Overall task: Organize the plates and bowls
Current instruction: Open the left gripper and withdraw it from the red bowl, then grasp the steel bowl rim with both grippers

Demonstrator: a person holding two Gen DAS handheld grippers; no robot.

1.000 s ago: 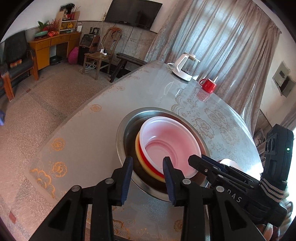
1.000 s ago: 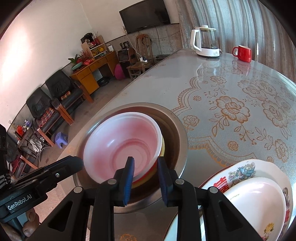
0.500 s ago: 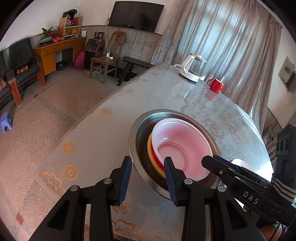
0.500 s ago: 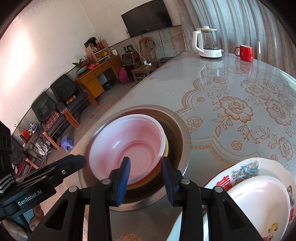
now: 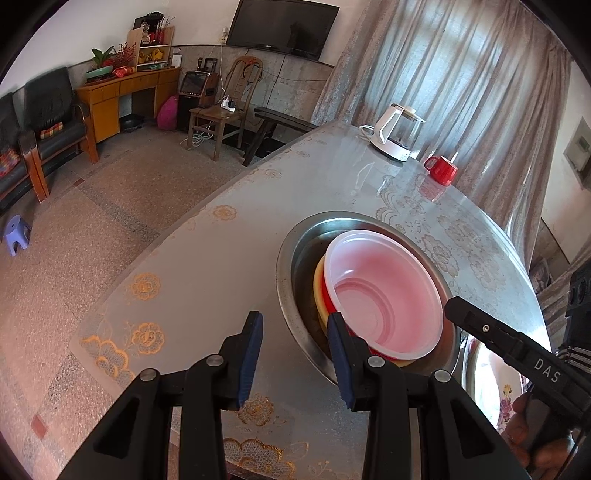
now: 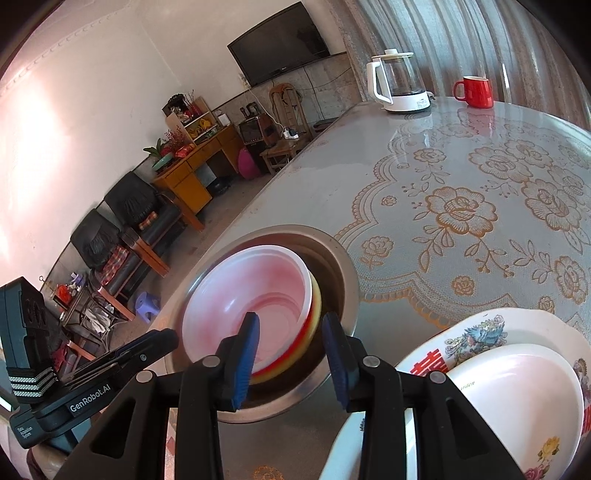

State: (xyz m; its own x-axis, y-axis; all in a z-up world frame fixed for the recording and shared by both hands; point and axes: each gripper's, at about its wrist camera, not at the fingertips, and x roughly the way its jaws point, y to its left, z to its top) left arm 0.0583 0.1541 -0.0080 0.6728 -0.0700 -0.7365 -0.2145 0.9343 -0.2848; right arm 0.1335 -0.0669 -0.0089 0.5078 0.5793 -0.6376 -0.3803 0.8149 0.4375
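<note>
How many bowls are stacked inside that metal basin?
3 visible: a pink bowl on top, a red one beneath, a yellow one lowest, in the metal basin. More may be hidden.

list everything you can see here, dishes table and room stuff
steel basin: 1, silver, near table edge
pink bowl: 1, translucent pink, top of stack in basin
bowls beneath: red and yellow rims, count unclear
patterned plate: 1, white with flowers, right of basin
white bowl: 1, on that plate
kettle: 1, white and clear, far table end
mug: 1, red, beside kettle
table: 1, floral cover
television: 1, black, wall
stool: 1, purple, floor
left tool: open, empty
right tool: open, empty
</note>
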